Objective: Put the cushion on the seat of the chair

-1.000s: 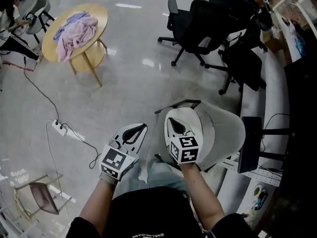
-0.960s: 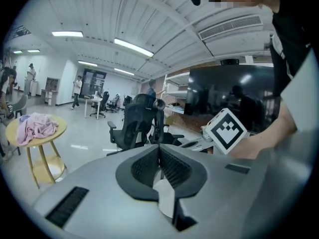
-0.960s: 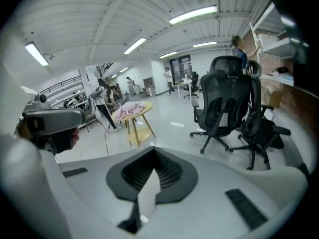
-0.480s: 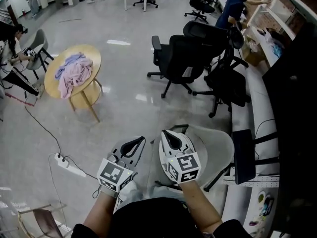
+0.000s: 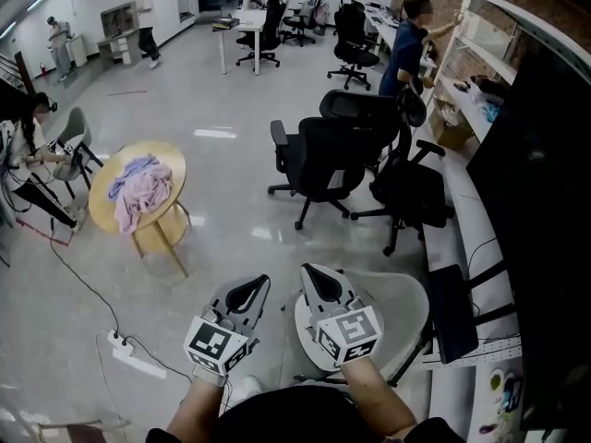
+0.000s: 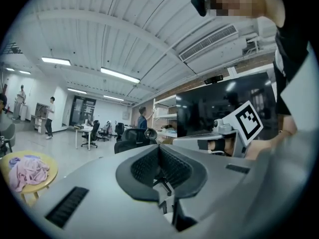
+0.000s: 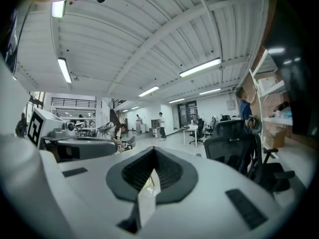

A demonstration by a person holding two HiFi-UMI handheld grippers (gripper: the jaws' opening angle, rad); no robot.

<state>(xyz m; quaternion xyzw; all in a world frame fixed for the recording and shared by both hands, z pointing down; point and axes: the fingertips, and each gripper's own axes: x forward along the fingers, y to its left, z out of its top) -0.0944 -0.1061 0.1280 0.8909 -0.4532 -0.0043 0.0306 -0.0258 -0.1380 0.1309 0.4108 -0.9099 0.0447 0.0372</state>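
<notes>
Both hand-held grippers were held side by side at the six o'clock edge of the head view. The left hand-held gripper (image 5: 261, 281) had its jaws pressed together with nothing between them, as its own view (image 6: 159, 147) showed. The right hand-held gripper (image 5: 310, 271) was likewise pressed together and empty (image 7: 153, 149).

Just beneath the right one, toward five o'clock, stood the pale shell chair (image 5: 406, 307). No view let a cushion be told apart from its seat.

The glossy grey floor (image 5: 231, 146) threw back the ceiling lights. At nine o'clock stood a round wooden worktop (image 5: 172, 161) with a heap of pink and lilac cloth (image 5: 138, 187) on it. A white power strip (image 5: 120, 341) lay on the floor at seven o'clock, its dark cable running off toward the worktop.

Black office chairs (image 5: 319, 160) clustered near the centre and toward two o'clock. Beyond them, at one o'clock, a person (image 5: 406, 49) reached into white shelving (image 5: 480, 35) against a brick wall. A large dark screen (image 5: 545, 201) filled the three o'clock edge. Another person sat at the nine o'clock edge (image 5: 23, 160), and one more stood far off at eleven o'clock (image 5: 143, 12).
</notes>
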